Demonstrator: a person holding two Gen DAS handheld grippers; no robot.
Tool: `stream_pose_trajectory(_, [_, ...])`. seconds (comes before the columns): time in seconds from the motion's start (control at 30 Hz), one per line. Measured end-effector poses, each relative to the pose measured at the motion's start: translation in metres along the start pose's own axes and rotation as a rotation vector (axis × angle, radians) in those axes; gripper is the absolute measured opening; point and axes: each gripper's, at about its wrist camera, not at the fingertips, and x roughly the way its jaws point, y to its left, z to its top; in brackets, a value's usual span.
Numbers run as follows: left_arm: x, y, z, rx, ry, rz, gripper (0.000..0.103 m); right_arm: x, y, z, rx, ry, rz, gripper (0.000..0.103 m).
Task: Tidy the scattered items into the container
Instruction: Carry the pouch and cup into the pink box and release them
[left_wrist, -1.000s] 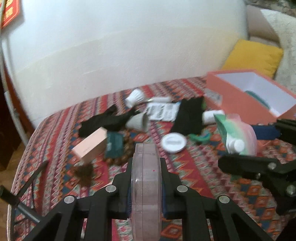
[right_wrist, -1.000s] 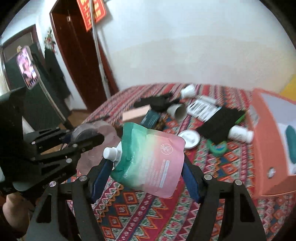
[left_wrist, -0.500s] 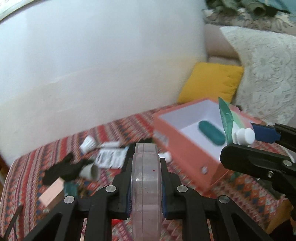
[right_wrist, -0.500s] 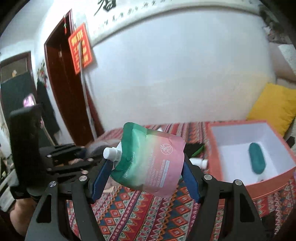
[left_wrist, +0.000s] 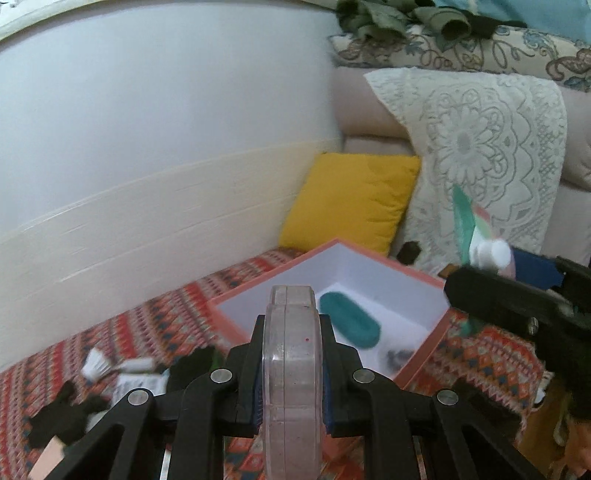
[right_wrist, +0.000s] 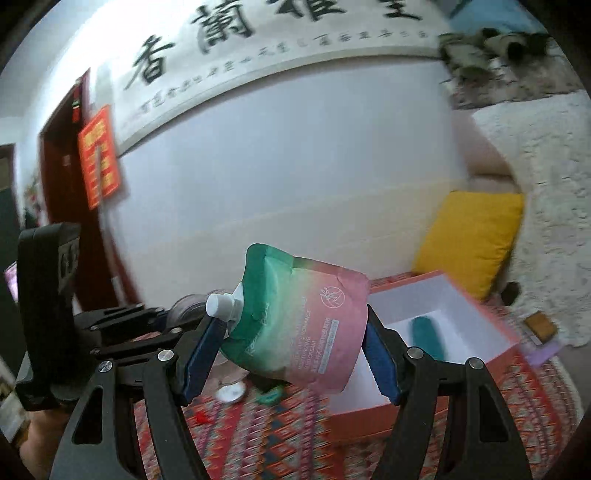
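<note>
My left gripper (left_wrist: 291, 363) is shut on a clear round plastic case (left_wrist: 291, 369), held edge-on above the bed in front of the orange box (left_wrist: 424, 360). The box is open, white inside, with a teal oblong case (left_wrist: 349, 323) in it. My right gripper (right_wrist: 291, 349) is shut on a green-and-pink spouted pouch (right_wrist: 295, 325), held in the air left of the box (right_wrist: 495, 321). The pouch also shows at the right of the left wrist view (left_wrist: 476, 230).
Scattered items lie on the patterned bedspread (left_wrist: 155, 325): a white bottle (left_wrist: 138, 365), a paper sheet (left_wrist: 138, 386), black cloth (left_wrist: 62, 417), a white lid (right_wrist: 231, 391), a teal piece (right_wrist: 271, 395). A yellow cushion (left_wrist: 351, 201) and lace-covered sofa (left_wrist: 491, 147) stand behind the box.
Both grippers have lifted and swung right toward the orange box, each still holding its item. The box is now directly ahead and the scattered items have slid to the lower left.
</note>
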Motion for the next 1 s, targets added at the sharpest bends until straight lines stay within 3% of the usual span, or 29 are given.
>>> stream_pose_trajectory(0.2, [0.070, -0.020, 0.021, 0.002, 0.041, -0.055, 0.018, 0.054, -0.066, 0.008, 0.065, 0.056, -0.145, 0.075])
stream_pose_trajectory(0.37, [0.151, -0.033, 0.012, -0.002, 0.145, -0.095, 0.018, 0.108, -0.123, 0.010, 0.126, 0.126, -0.260, 0.075])
stream_pose_trajectory(0.47, [0.195, -0.038, 0.003, -0.010, 0.202, -0.100, 0.020, 0.146, -0.140, -0.007, 0.149, 0.198, -0.280, 0.075])
stream_pose_trajectory(0.53, [0.213, -0.035, -0.002, -0.034, 0.208, -0.076, 0.044, 0.167, -0.151, -0.022, 0.170, 0.240, -0.280, 0.080])
stream_pose_trajectory(0.57, [0.218, -0.033, -0.003, -0.044, 0.204, -0.049, 0.063, 0.174, -0.153, -0.032, 0.176, 0.255, -0.290, 0.082])
stream_pose_trajectory(0.6, [0.220, -0.029, -0.004, -0.053, 0.198, -0.034, 0.076, 0.179, -0.158, -0.036, 0.192, 0.260, -0.300, 0.089])
stream_pose_trajectory(0.8, [0.212, -0.009, -0.005, -0.106, 0.183, -0.024, 0.081, 0.179, -0.166, -0.039, 0.205, 0.239, -0.299, 0.095])
stream_pose_trajectory(1.0, [0.169, 0.013, -0.002, -0.145, 0.142, 0.021, 0.083, 0.165, -0.137, -0.031, 0.128, 0.208, -0.304, 0.097])
